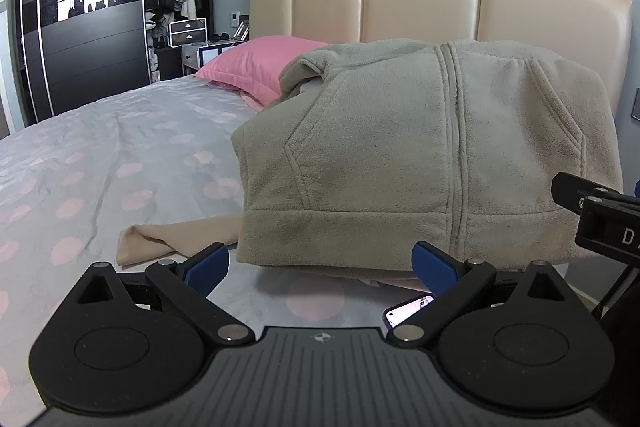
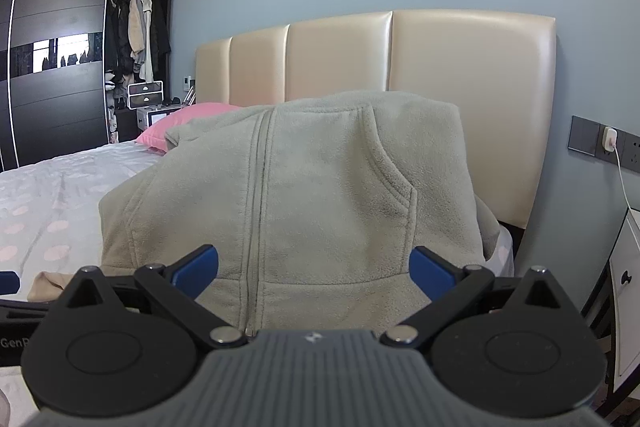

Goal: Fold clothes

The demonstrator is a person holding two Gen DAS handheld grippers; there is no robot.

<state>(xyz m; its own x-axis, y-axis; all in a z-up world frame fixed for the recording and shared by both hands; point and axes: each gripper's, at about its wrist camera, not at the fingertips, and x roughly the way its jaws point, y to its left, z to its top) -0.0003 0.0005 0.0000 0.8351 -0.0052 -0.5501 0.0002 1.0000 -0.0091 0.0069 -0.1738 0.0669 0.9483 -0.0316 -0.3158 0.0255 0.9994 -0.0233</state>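
Both tongs (image 1: 320, 267) (image 2: 314, 267) gape wide, empty; folded fleece jacket (image 1: 420, 155) hem faces them.

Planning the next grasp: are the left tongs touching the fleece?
Apart. The left wrist view shows bedsheet between the open left tongs and the fleece hem.

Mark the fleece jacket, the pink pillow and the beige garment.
fleece jacket (image 1: 380, 155), left wrist view, front panel left of the zip.
pink pillow (image 1: 260, 63), left wrist view, top face.
beige garment (image 1: 160, 239), left wrist view, crumpled end.
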